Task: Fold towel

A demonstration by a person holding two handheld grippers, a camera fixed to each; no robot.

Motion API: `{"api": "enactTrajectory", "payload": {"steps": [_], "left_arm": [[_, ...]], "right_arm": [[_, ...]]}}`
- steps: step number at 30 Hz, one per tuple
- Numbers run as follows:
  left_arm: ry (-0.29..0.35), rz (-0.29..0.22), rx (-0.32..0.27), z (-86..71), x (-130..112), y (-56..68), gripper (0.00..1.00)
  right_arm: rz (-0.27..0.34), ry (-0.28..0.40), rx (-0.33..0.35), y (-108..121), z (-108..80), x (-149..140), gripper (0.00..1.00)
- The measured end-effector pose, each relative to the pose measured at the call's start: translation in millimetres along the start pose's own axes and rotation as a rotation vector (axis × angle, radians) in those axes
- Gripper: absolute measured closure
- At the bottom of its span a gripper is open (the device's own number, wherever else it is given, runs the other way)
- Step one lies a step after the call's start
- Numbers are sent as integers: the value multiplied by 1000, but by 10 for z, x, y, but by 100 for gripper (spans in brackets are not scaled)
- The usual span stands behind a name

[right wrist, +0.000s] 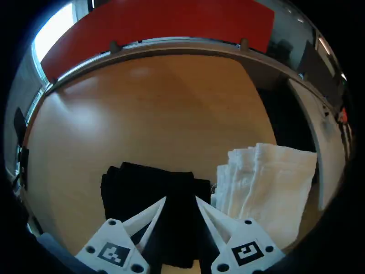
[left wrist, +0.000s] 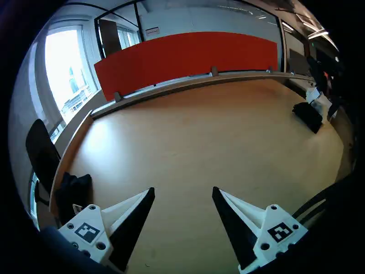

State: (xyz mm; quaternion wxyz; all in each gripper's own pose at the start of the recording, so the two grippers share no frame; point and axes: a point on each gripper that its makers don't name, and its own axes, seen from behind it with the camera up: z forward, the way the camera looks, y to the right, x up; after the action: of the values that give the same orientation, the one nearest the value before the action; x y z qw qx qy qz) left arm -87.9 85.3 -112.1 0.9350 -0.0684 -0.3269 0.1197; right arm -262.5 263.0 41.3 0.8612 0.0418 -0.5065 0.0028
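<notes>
**Right gripper view.** Your right tongs are drawn narrow. A band of the black towel runs back between the two fingers, and both appear to press on it. The rest of that towel lies flat on the desk directly ahead of the fingertips, as a low folded block. Its long axis runs across the view, at right angles to the fingers, and more of it lies to the left of the tongs than to the right. A white towel, already folded, sits just beside the black one on the right. Whether their edges touch cannot be told.

**Left gripper view.** Your left tongs stand wide apart with nothing between the fingers, above bare desk surface that stretches to a red partition. Far off at the right edge is a small dark shape with something white behind it. It may be the black towel and the other hand's tool, but it is too small to say.

**Reading.** The right hand is on the cloth, and the left is well apart from it, with the work lying to its right. To take part in a fold, the left tongs must probably travel that way and reach the towel's free left portion. The right gripper view gives the grip and the fold lines. The left gripper view gives the open desk beyond.
</notes>
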Motion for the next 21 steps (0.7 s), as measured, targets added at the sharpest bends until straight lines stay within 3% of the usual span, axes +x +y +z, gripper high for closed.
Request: {"api": "enactTrajectory", "payload": {"steps": [10, 21], "left_arm": [[0, 6, -6, 31, 14, 16, 7], [5, 9, -11, 62, 37, 26, 7]], "right_arm": [[-36, 19, -5, -16, -3, 37, 86], [-57, 62, 6, -76, -61, 74, 87]]}}
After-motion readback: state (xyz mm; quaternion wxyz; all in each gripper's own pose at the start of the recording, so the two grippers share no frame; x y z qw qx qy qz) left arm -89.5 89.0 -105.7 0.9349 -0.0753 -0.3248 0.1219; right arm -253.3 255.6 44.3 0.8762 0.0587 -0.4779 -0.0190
